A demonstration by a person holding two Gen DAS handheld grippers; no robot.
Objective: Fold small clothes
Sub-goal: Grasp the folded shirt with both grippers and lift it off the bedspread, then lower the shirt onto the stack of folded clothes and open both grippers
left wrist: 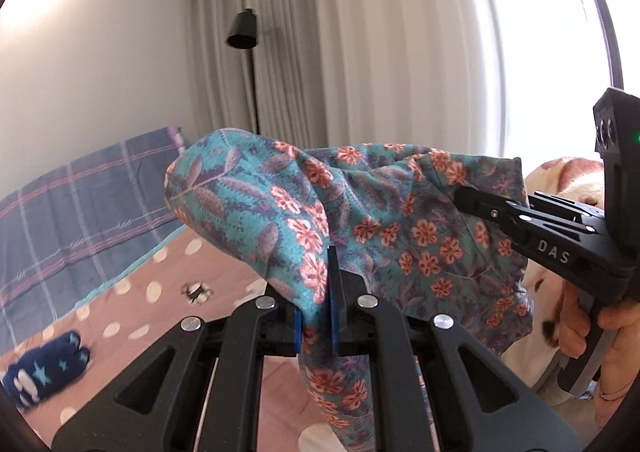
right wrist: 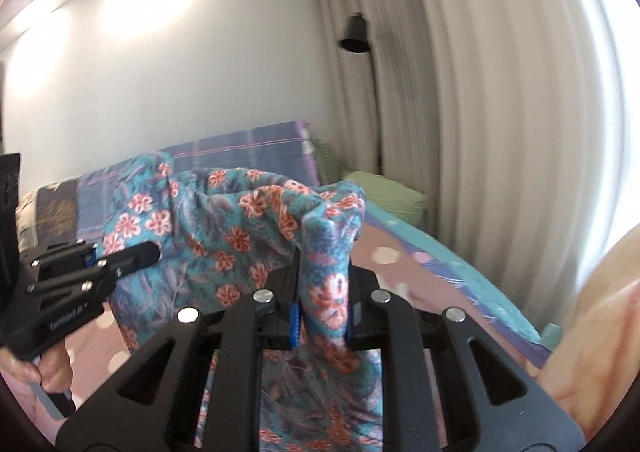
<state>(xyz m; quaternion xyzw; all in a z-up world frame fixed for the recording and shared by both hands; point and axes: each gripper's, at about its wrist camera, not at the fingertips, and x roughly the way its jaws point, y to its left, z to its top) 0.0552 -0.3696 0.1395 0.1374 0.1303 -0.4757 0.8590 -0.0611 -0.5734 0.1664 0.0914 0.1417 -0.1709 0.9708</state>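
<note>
One floral garment (left wrist: pixel 256 207) hangs in the air above the bed (left wrist: pixel 224 272), stretched between two grippers. The left gripper (left wrist: pixel 316 316) has its jaws pinching a bunched fold of the cloth, and the right gripper (right wrist: pixel 322 316) has its jaws pinching another fold of the same garment. One dark blue starred sock (left wrist: pixel 40 368) lies on the dotted bedspread near the left edge of the bed. One black floor lamp (right wrist: pixel 356 35) stands by the curtain (right wrist: pixel 480 111).
</note>
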